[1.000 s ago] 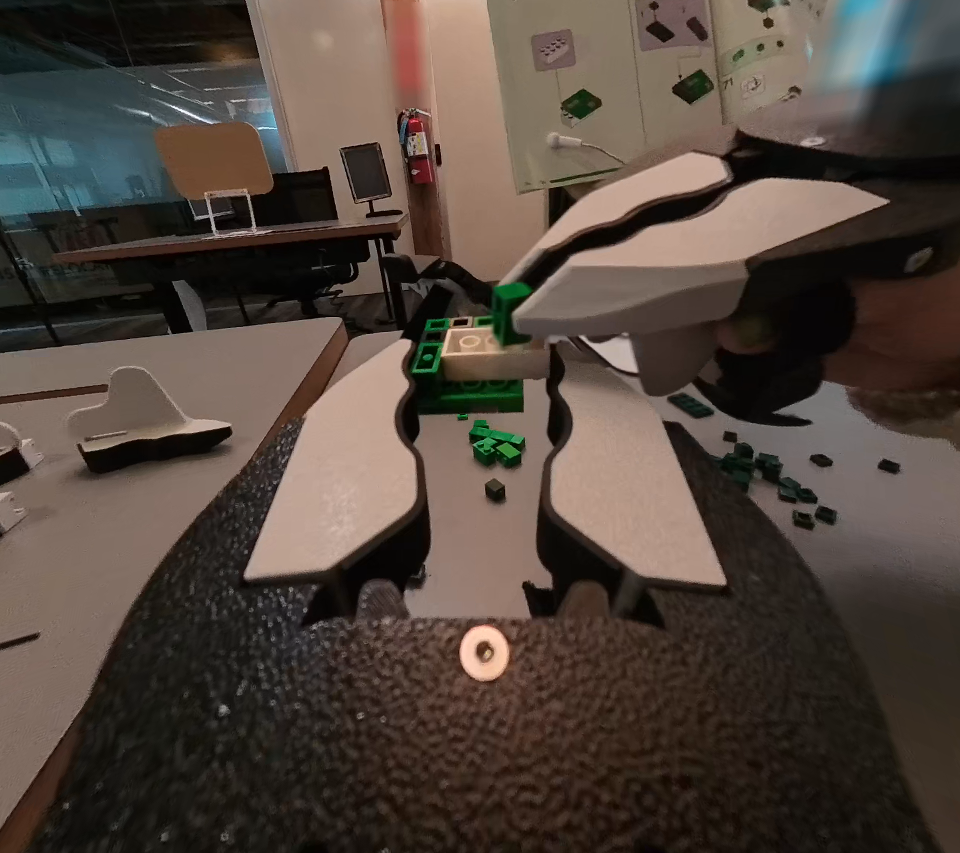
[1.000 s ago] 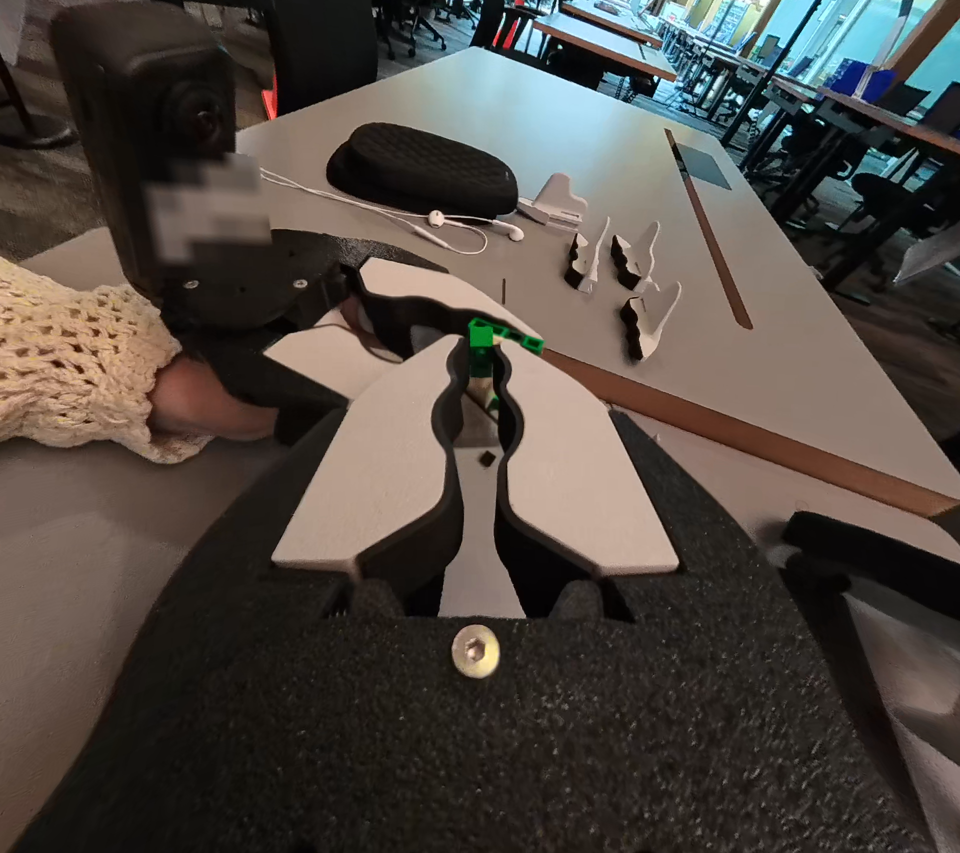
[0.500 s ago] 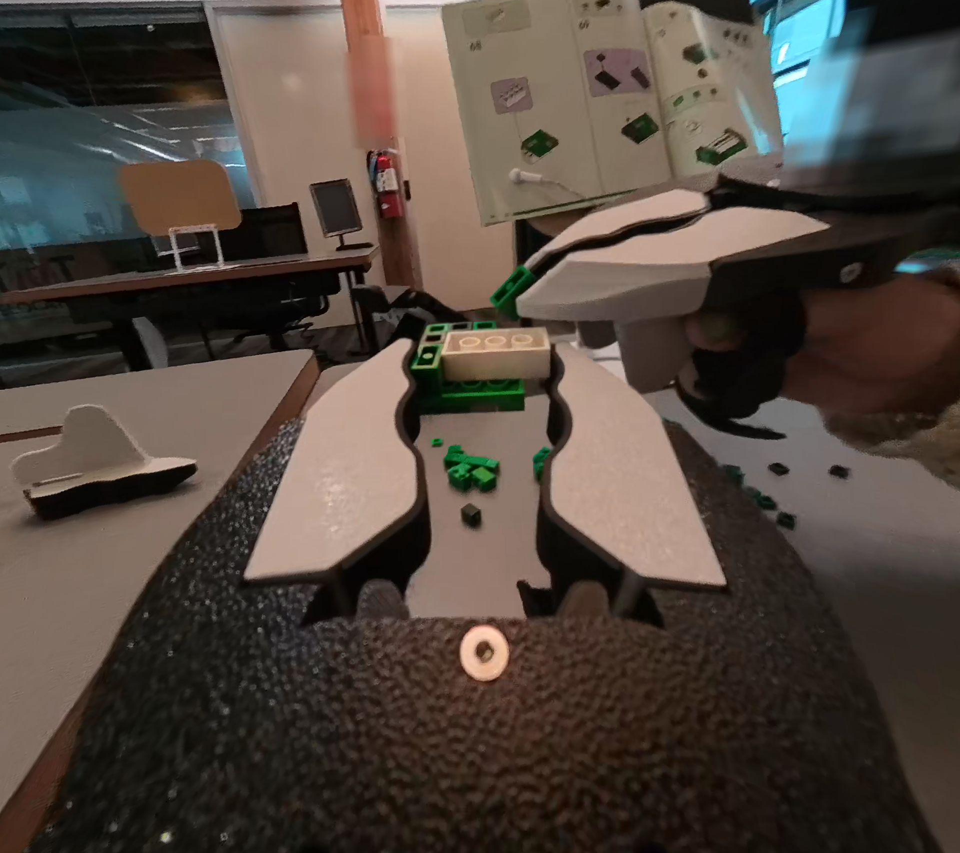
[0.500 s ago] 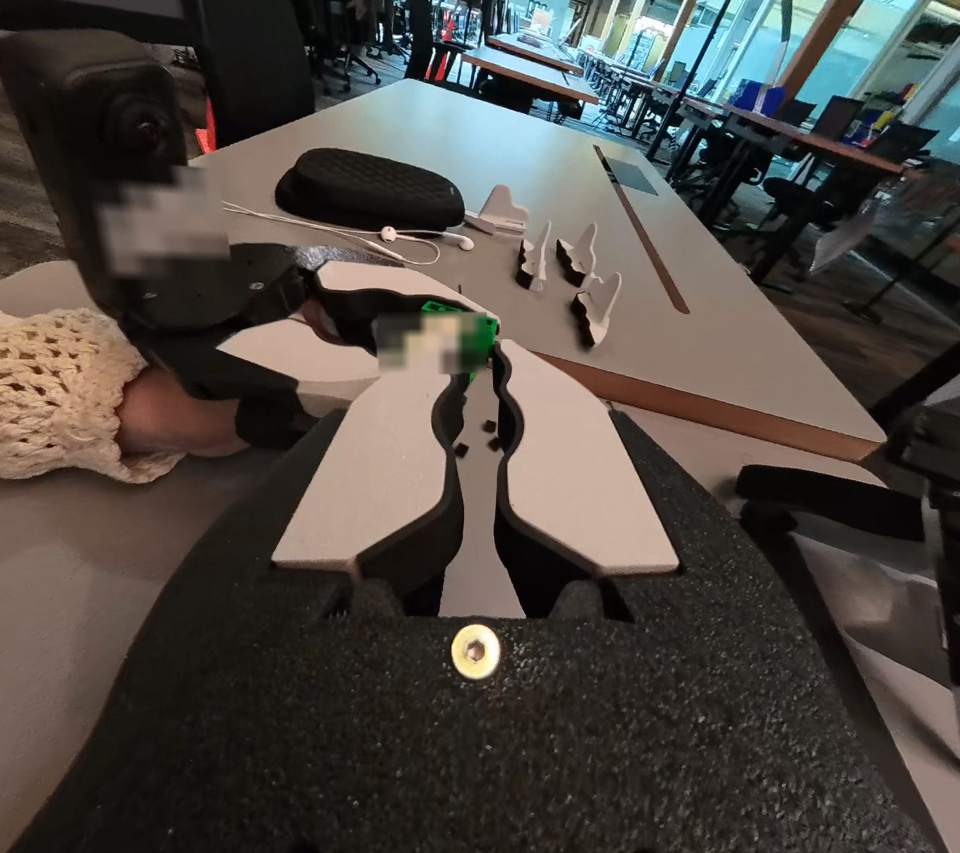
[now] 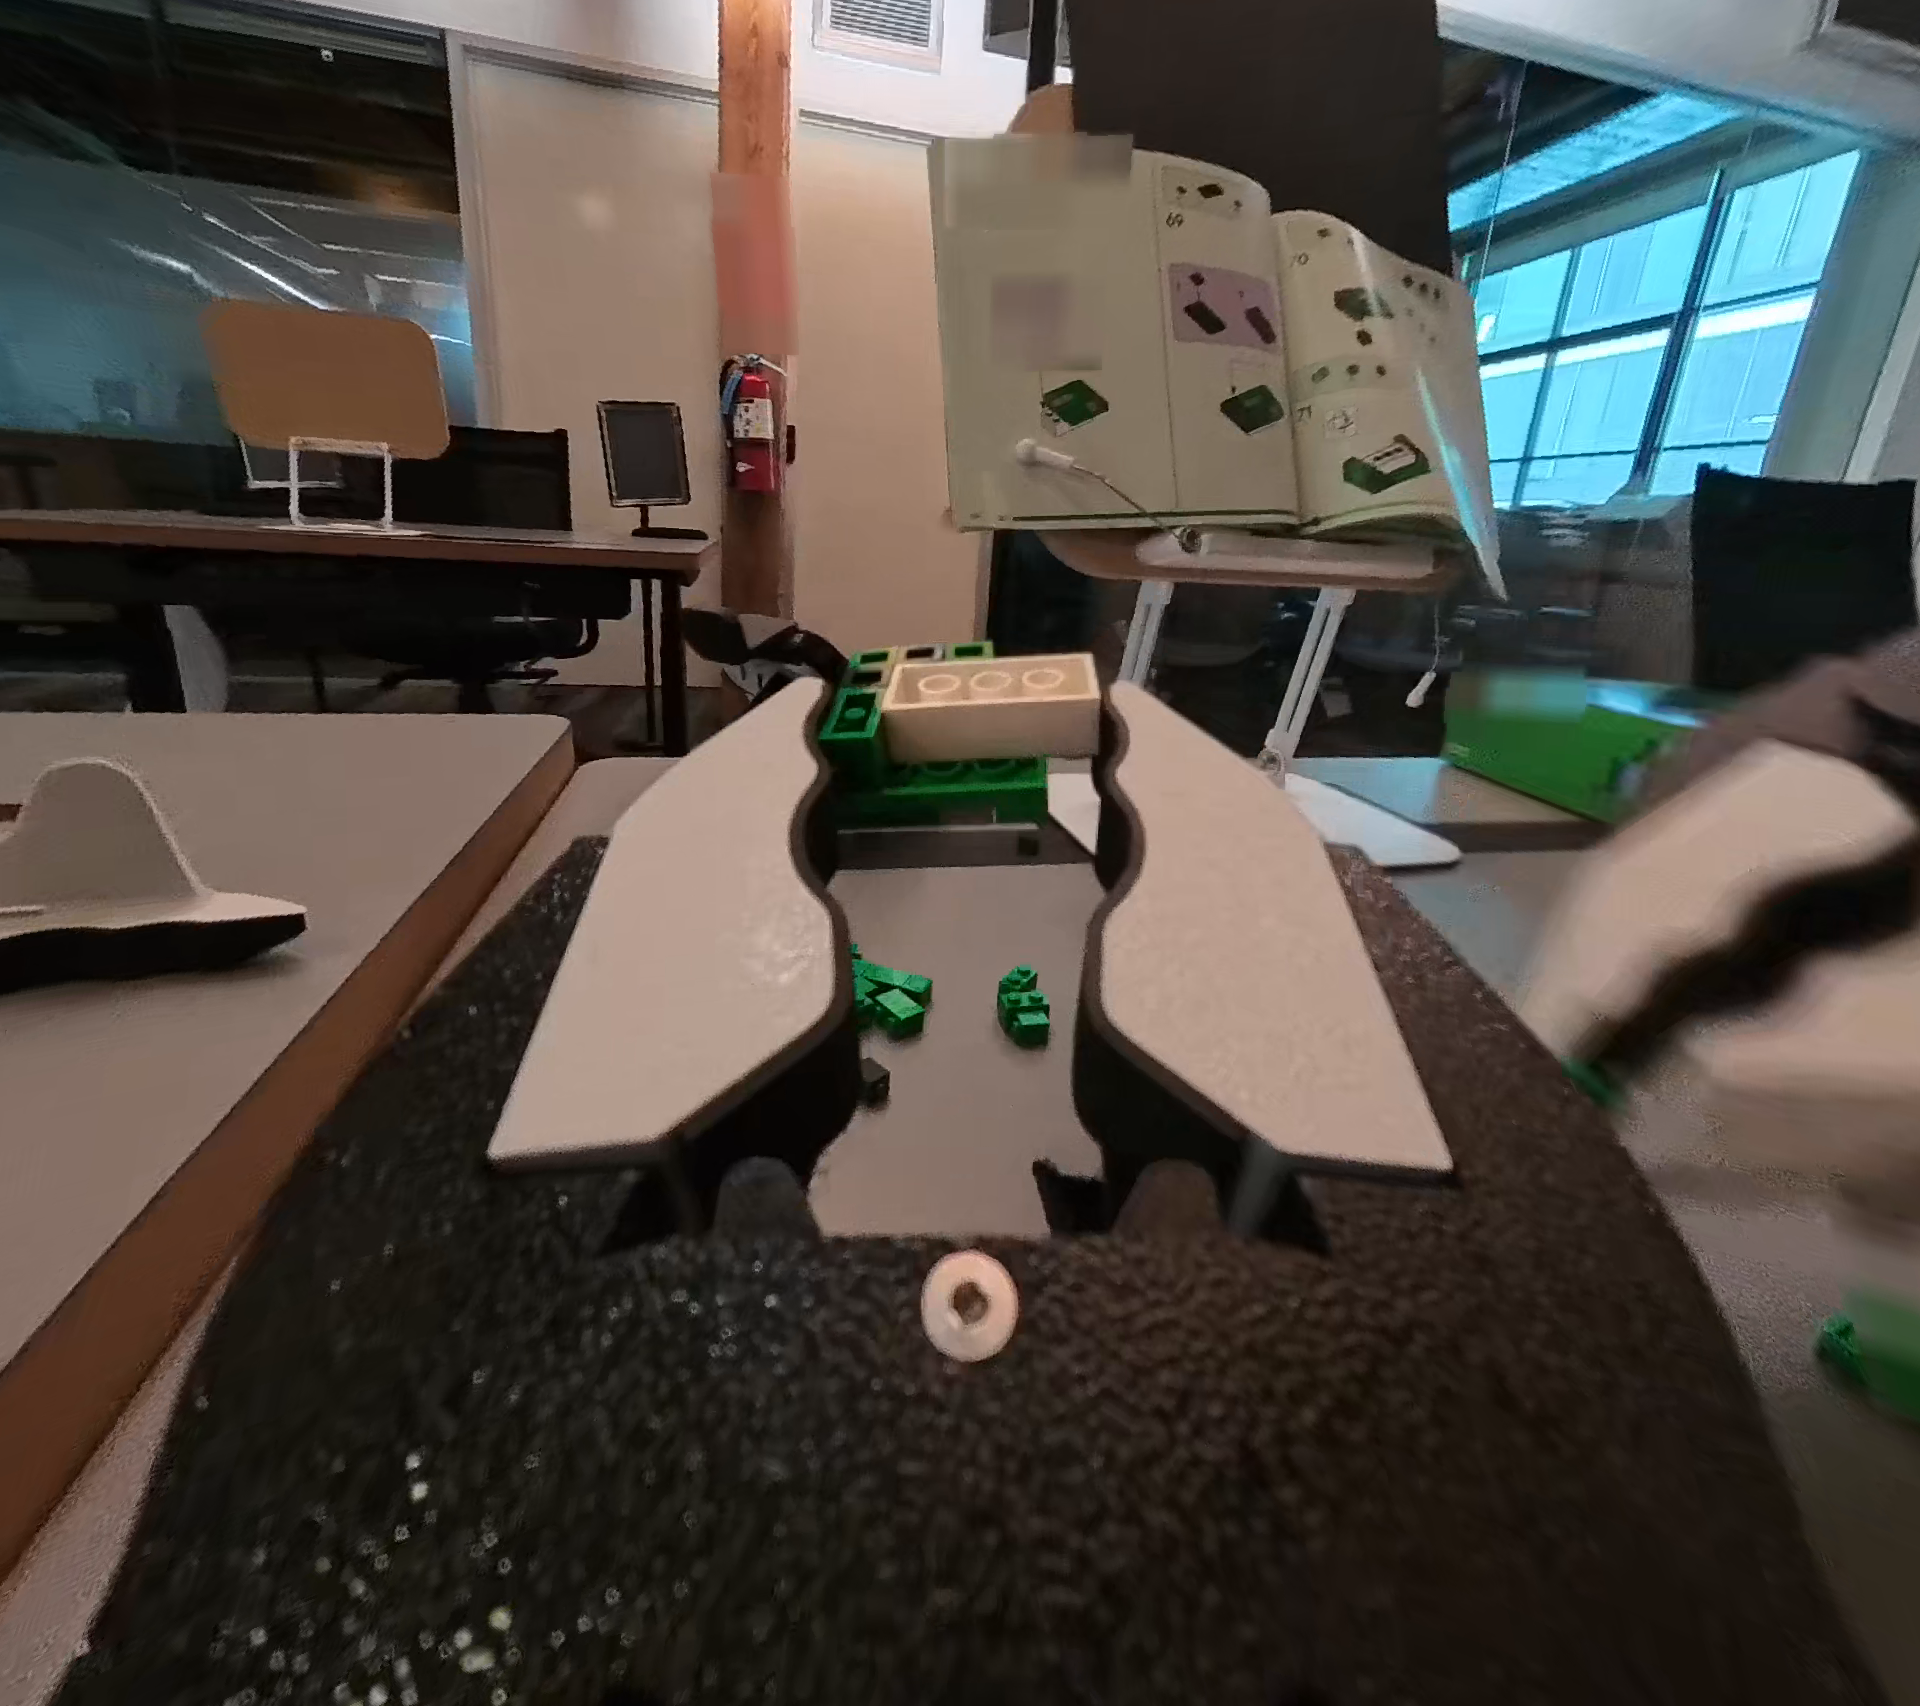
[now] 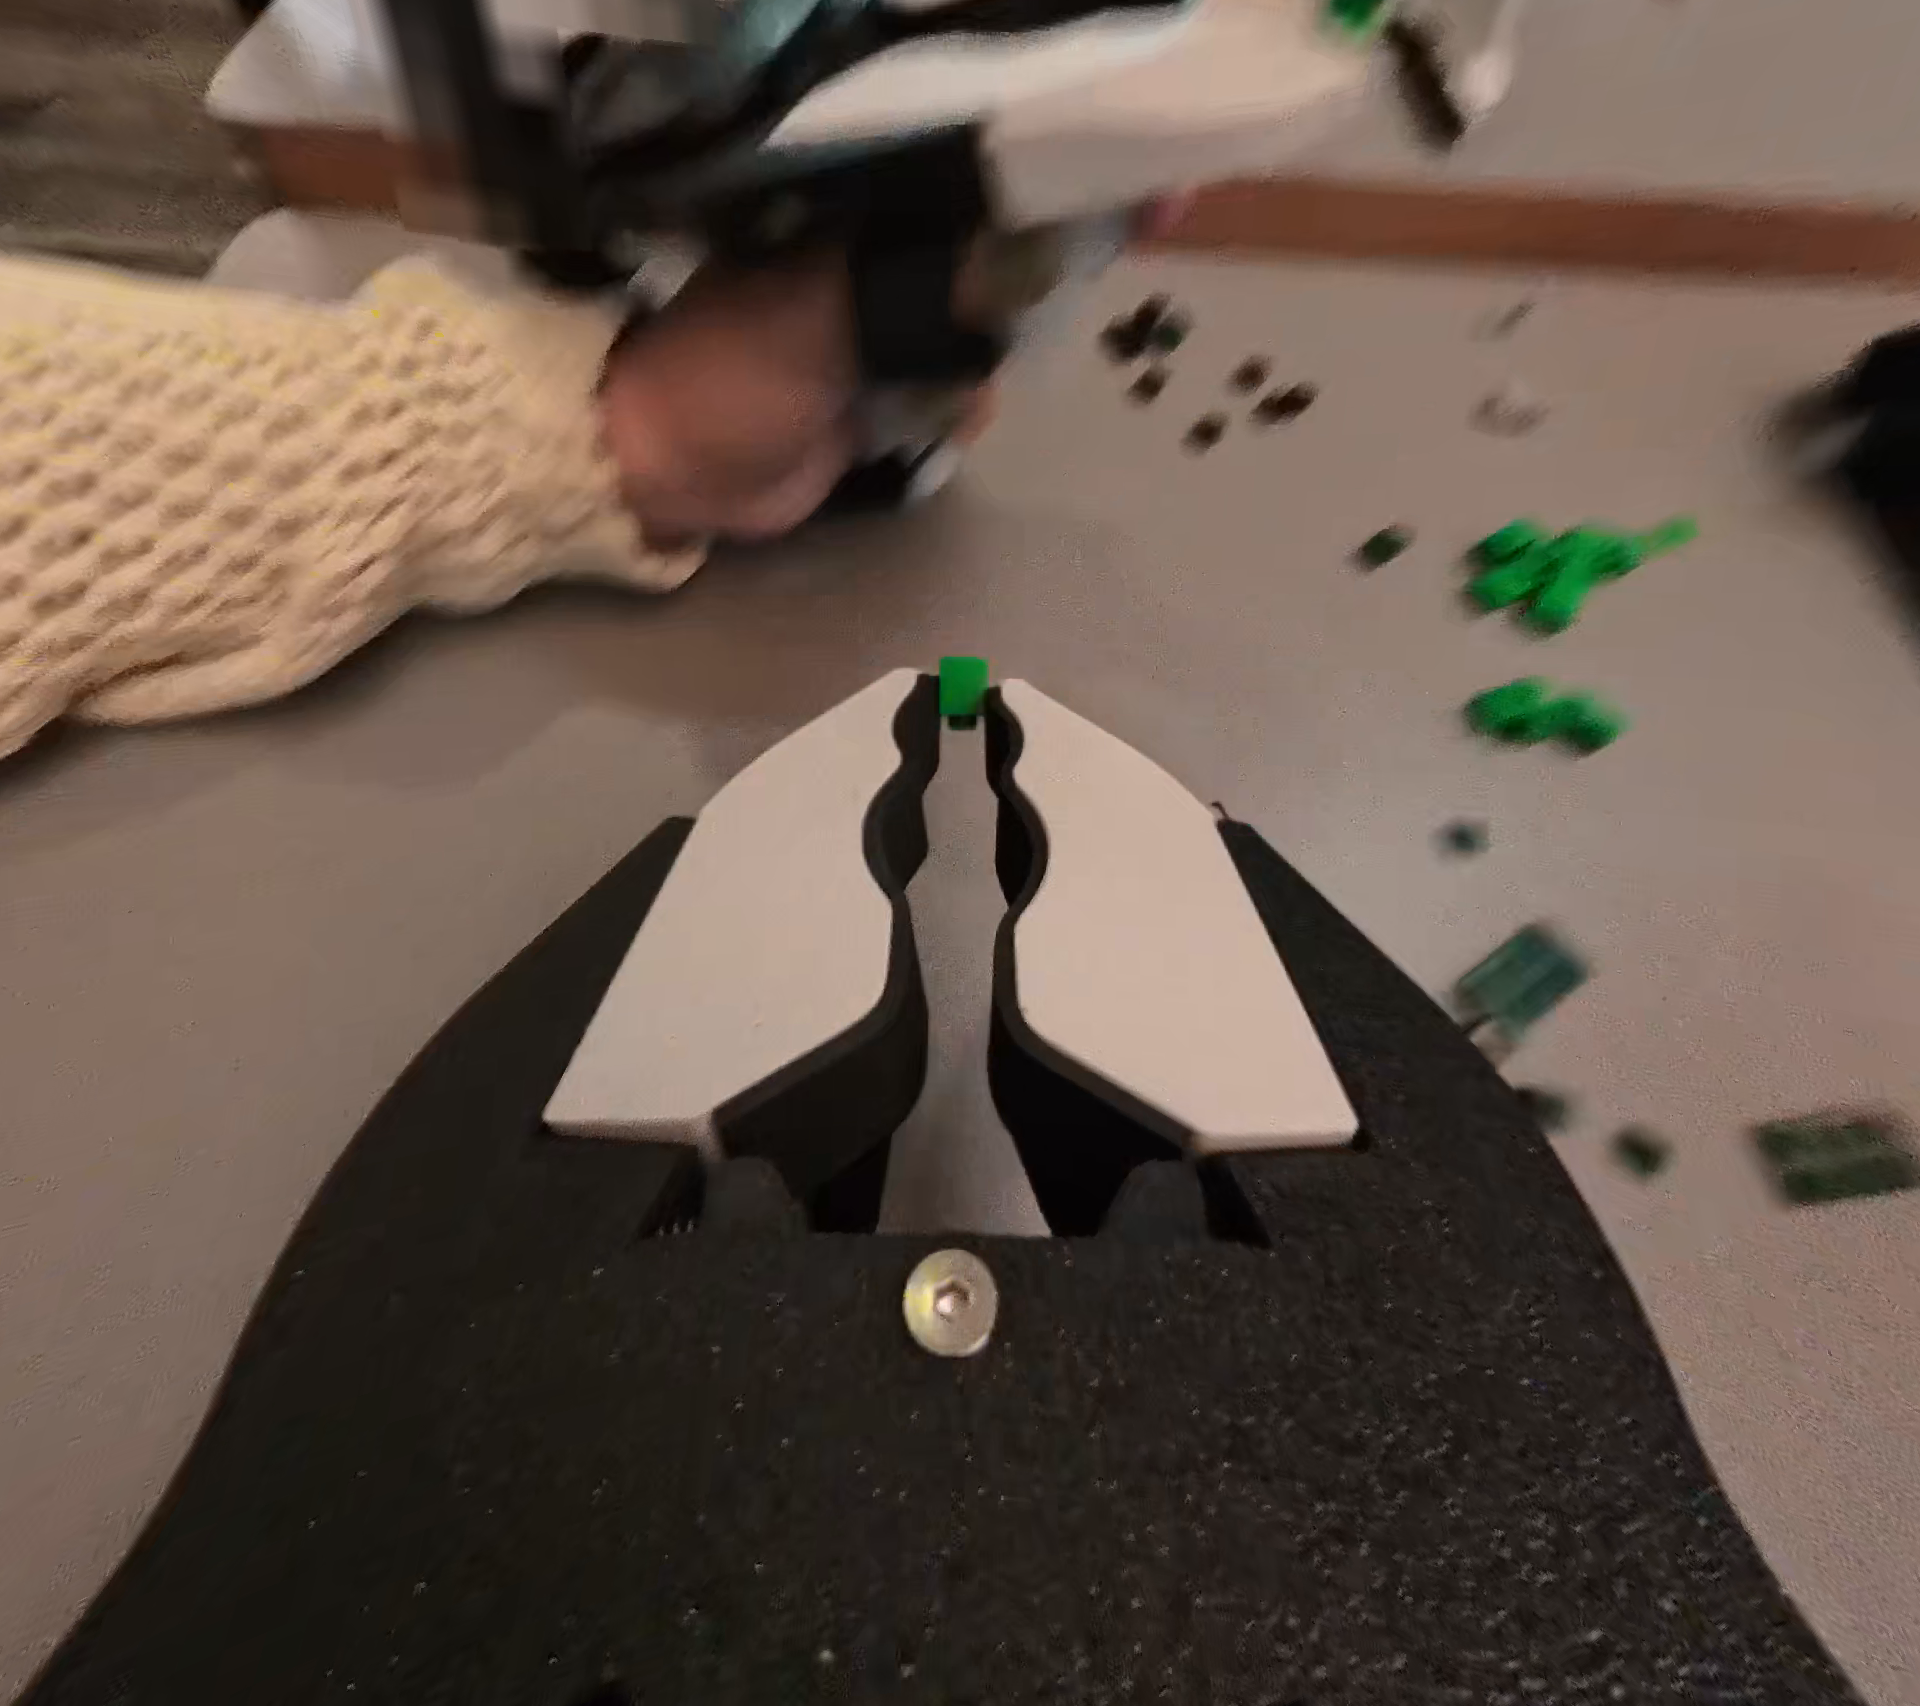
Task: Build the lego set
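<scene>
Two tools busy: left tool [image 5: 961, 721] clamped on the green-and-white block stack [image 5: 951, 726], held above the counter [image 5: 260, 929]. Right tool [image 6: 961, 700] pinches a small green brick [image 6: 959, 686] at its tips. Advice: align studs squarely, press straight down, keep the stack steady.

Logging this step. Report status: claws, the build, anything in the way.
Left claw shut on green-and-white lego assembly, held off the table. Right claw shut on small green brick, apart from the assembly. Loose green bricks lie below; nothing blocking.
</scene>
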Demonstrator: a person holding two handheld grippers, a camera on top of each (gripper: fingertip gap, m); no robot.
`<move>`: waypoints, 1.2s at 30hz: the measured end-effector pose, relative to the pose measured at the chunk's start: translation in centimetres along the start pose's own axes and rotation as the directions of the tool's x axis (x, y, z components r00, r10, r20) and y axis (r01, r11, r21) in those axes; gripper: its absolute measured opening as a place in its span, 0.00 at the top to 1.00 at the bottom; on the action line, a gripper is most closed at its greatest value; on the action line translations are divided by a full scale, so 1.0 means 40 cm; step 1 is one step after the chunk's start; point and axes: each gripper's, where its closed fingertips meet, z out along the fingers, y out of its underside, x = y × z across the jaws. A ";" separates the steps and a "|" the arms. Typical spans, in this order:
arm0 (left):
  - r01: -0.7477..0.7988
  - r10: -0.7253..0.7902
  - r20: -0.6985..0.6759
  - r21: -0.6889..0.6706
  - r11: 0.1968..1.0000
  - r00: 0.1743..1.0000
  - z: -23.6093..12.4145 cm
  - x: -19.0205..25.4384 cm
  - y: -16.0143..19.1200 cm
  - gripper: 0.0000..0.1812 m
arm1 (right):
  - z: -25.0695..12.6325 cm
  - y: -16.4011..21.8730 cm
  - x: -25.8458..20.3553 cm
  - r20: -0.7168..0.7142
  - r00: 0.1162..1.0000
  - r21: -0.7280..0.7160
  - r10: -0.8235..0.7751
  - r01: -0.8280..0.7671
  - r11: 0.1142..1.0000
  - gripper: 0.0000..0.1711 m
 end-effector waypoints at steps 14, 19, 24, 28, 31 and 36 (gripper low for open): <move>-0.113 0.112 -0.201 0.009 0.994 0.973 -0.007 0.218 0.002 0.75 | -0.105 0.244 -0.225 -0.028 0.997 -0.146 -0.074 0.069 0.987 0.95; -0.154 0.152 -0.243 0.009 0.988 0.958 -0.010 0.252 0.008 0.75 | -0.133 0.263 -0.226 -0.087 0.994 -0.162 -0.073 0.059 0.985 0.95; -0.134 0.131 -0.244 0.003 0.991 0.961 -0.010 0.247 0.010 0.75 | -0.160 0.278 -0.220 -0.143 0.988 -0.162 -0.056 0.032 0.986 0.95; -0.131 0.125 -0.259 -0.006 0.991 0.958 -0.009 0.254 0.016 0.75 | -0.177 0.291 -0.218 -0.175 0.983 -0.184 -0.055 0.022 0.983 0.92; -0.139 0.130 -0.277 -0.012 0.990 0.952 -0.010 0.264 0.021 0.75 | -0.189 0.299 -0.221 -0.192 0.979 -0.197 -0.063 0.025 0.980 0.90; -0.156 0.144 -0.300 -0.017 0.988 0.943 -0.011 0.278 0.026 0.75 | -0.197 0.296 -0.231 -0.190 0.978 -0.219 -0.088 0.046 0.975 0.89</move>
